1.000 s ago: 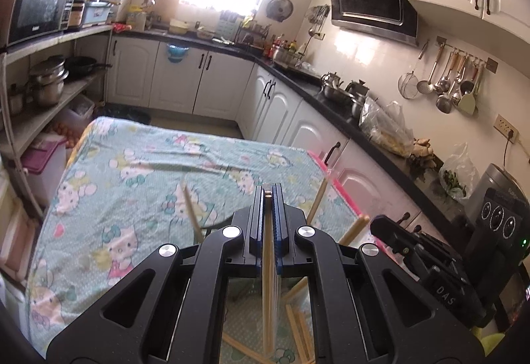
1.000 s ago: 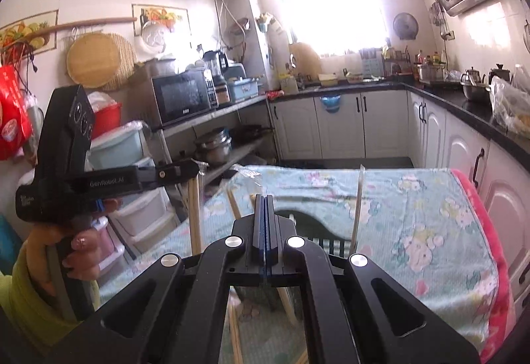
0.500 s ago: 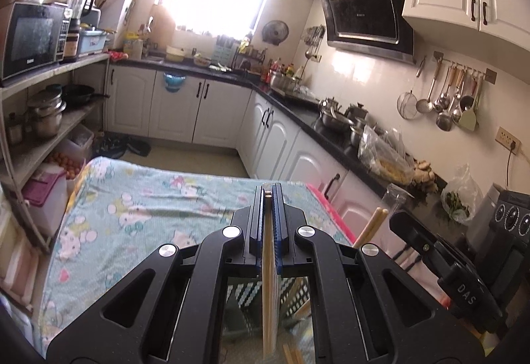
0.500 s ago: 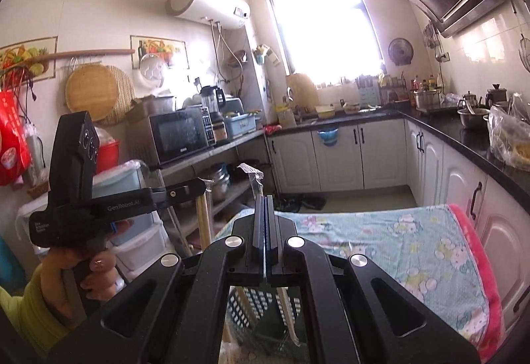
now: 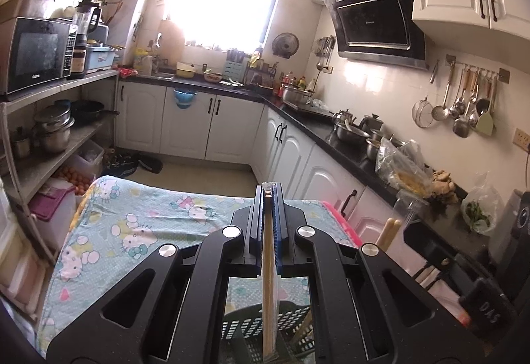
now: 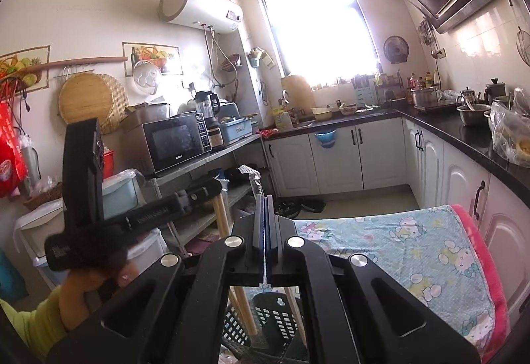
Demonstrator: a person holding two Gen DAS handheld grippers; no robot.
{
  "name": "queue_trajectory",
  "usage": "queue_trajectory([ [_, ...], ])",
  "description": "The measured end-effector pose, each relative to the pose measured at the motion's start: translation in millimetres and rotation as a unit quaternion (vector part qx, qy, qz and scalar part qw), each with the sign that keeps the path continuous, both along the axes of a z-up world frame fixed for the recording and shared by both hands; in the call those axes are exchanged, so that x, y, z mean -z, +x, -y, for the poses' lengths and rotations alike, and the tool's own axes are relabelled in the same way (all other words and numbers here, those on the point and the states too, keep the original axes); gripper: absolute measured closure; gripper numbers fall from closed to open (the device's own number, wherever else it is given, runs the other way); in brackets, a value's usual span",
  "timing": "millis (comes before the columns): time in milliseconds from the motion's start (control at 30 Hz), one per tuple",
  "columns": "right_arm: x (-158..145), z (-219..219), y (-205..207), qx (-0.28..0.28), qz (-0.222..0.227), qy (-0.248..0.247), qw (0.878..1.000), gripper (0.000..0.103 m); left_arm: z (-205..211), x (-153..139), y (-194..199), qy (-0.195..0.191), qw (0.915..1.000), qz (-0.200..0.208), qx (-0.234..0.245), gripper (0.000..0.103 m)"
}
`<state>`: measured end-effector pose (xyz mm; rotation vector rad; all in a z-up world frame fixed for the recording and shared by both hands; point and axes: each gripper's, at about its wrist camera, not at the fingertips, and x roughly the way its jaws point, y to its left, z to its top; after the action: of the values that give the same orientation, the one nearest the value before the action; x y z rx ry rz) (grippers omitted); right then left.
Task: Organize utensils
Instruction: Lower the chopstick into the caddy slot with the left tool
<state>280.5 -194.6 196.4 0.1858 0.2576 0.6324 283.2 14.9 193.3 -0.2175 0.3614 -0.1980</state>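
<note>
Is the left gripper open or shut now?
Shut. The left gripper has its jaws pressed on a pair of wooden chopsticks, which run down between them toward the dark basket.

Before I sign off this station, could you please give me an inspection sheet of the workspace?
Surface: table under cartoon-cat cloth.
Job's things: black slotted basket below both tools; chopstick pair; second pair.
Clutter: plastic bags and pots on the counter.
Grippers: left tool shut on chopstick pair; right tool shut on second pair.
Cables: nothing seen near the tools.
Surroundings: microwave, range hood, hung ladles.
</note>
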Motion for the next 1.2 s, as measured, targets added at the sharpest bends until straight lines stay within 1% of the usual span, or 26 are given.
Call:
queue_trajectory([
  [133,8,-2,5,0.001,-0.008,0.000,1.000,0.102,0,14,4,0.002,0.9999,-0.004,-0.010,0.101],
  [400,33,-4,13,0.009,-0.033,0.001,0.999,0.102,-2,38,8,0.000,0.9997,-0.004,-0.024,0.101],
  [867,73,1,22,0.026,-0.078,0.000,0.997,0.102,11,75,10,0.021,0.9993,-0.032,-0.007,0.101],
  [1200,90,4,22,0.033,-0.102,0.003,0.994,0.102,13,91,8,0.023,0.9983,-0.053,0.004,0.101],
])
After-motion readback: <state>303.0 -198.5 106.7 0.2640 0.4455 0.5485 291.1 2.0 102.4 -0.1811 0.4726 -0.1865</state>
